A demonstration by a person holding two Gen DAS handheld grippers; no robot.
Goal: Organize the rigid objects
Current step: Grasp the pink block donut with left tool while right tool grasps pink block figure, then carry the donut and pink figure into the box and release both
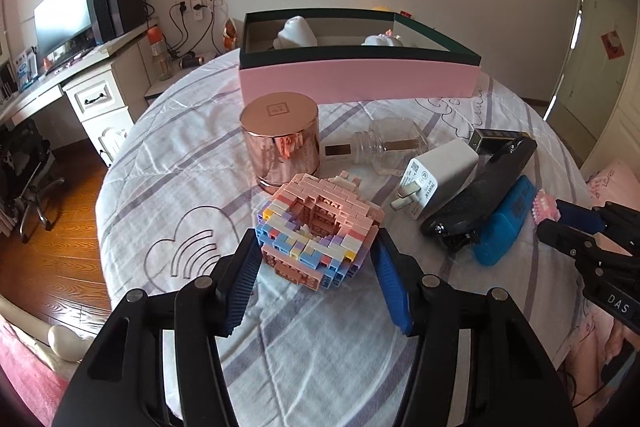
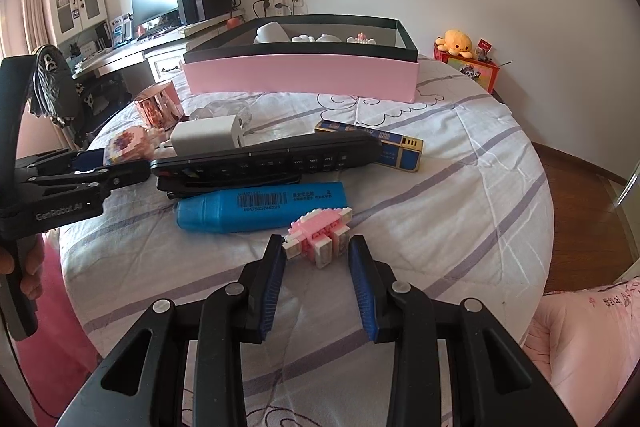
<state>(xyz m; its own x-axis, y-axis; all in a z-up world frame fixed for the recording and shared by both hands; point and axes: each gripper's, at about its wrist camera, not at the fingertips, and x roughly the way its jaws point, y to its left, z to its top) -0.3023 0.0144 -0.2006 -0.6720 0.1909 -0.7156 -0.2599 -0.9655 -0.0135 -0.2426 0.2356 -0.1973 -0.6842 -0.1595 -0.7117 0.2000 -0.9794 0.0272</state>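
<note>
A pink box (image 1: 360, 79) with a dark green rim is sitting at the upper centre. Below it, a rose-gold tin (image 1: 280, 143) is gleaming, and a pastel pink, blue, yellow and lilac brick model (image 1: 316, 227) is lying on white, purple-striped bedding (image 1: 168, 163). A blue marker (image 2: 260, 213) is showing a barcode.

I see quilted cloth bedspread (image 1: 192, 163), matt, slightly creased. Copper canister (image 1: 281, 139) mirror-glossy metal. Brick model (image 1: 318, 227) studded plastic. Bottle (image 1: 390, 145) clear glass. Charger (image 1: 440, 171) smooth white plastic. Box (image 1: 360, 79) matt pink card. Floor (image 1: 52, 247) glossy wood.
</note>
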